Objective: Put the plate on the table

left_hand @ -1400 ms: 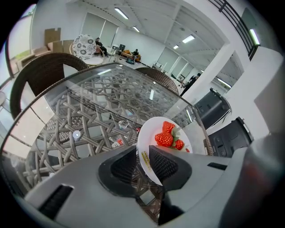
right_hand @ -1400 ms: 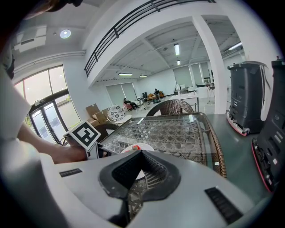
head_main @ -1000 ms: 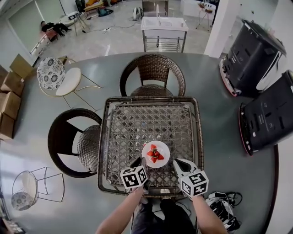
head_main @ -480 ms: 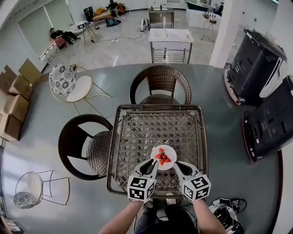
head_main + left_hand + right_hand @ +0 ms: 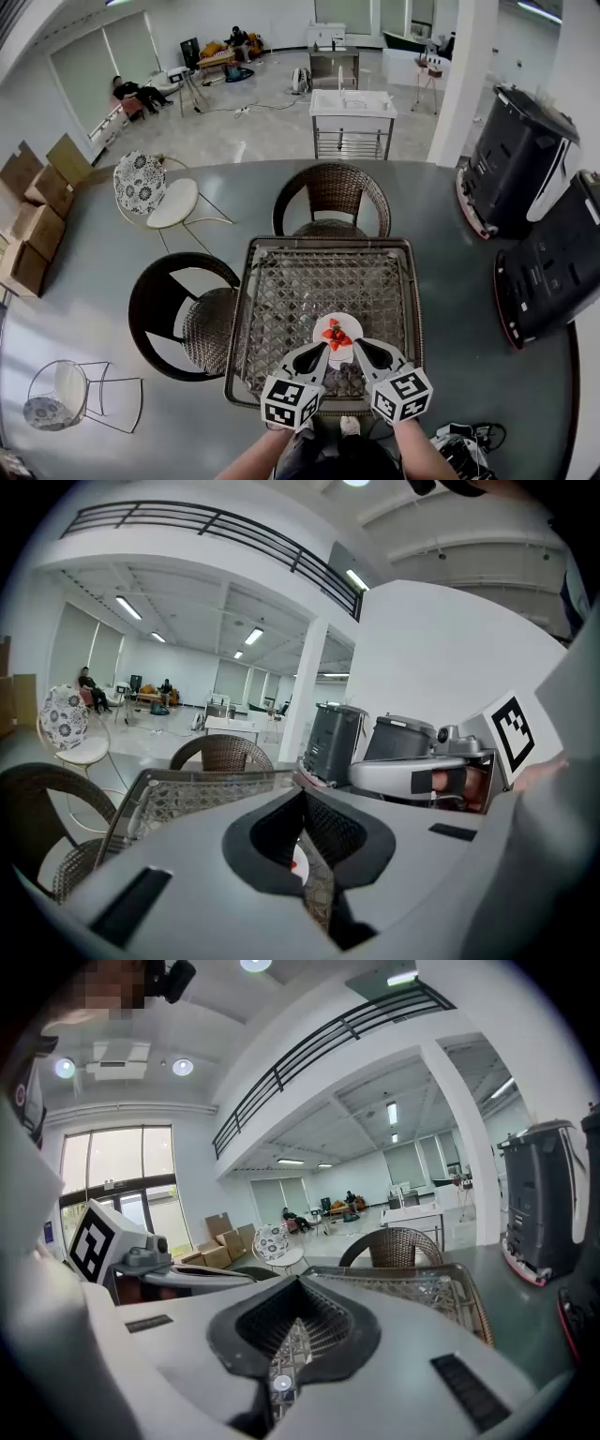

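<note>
Holds the left gripper (image 5: 304,797) with jaws pressed together tip to tip, nothing pinched; through the slot behind the tips, glimpses a bit of white rim and red. Holds the right gripper (image 5: 298,1284) likewise clenched and empty, with only lattice showing through its slot. Aims both inward over the near edge of the table (image 5: 281,281), marker cubes toward the body, tips just beside the plate (image 5: 324,328): left tip at its near-left rim, right tip at its near-right rim. Cannot tell from above whether either tip touches it. Has the plate lying flat on the lattice top, close to the near edge, with red fruit (image 5: 337,337) heaped in the middle. Beyond the table, faces a wicker chair (image 5: 331,192) at the far side and a dark chair (image 5: 173,309) at the left. Farther out, takes in a white chair (image 5: 159,197), boxes (image 5: 33,230) by the left wall, and two black machines (image 5: 520,150) at the right.
</note>
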Tool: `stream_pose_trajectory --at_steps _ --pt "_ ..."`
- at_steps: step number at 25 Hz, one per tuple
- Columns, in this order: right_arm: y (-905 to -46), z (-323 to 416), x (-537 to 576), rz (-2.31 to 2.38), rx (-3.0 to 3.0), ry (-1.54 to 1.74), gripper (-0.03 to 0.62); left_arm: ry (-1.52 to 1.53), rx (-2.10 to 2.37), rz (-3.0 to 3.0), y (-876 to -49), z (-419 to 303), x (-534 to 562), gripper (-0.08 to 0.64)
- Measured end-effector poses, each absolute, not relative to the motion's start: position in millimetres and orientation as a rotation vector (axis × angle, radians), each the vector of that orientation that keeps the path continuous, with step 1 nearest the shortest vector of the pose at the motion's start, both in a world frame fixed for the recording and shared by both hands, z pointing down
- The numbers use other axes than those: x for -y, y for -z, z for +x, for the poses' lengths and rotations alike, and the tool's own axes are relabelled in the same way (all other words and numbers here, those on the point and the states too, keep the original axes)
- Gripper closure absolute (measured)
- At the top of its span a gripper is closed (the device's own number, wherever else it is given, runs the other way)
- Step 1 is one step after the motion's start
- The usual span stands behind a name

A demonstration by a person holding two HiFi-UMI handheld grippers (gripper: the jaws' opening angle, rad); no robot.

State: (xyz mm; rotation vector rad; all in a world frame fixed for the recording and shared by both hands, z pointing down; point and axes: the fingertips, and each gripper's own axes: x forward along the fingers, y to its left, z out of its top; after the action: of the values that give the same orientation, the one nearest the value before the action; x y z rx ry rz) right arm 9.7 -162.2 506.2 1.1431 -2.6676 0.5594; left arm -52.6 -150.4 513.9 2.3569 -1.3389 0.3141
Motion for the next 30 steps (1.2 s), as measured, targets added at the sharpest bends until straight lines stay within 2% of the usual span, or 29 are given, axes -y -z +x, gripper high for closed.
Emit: stream_pose_trajectory --at_steps 13,30 --pt "-472 -11 148 1.118 2.759 -0.442 0.588 -0.223 1.304 2.406 -489 -54 129 0.552" --pt "-468 -16 143 1.104 2.778 -0.422 0.588 -0.195 1.268 2.403 -487 -58 123 0.552"
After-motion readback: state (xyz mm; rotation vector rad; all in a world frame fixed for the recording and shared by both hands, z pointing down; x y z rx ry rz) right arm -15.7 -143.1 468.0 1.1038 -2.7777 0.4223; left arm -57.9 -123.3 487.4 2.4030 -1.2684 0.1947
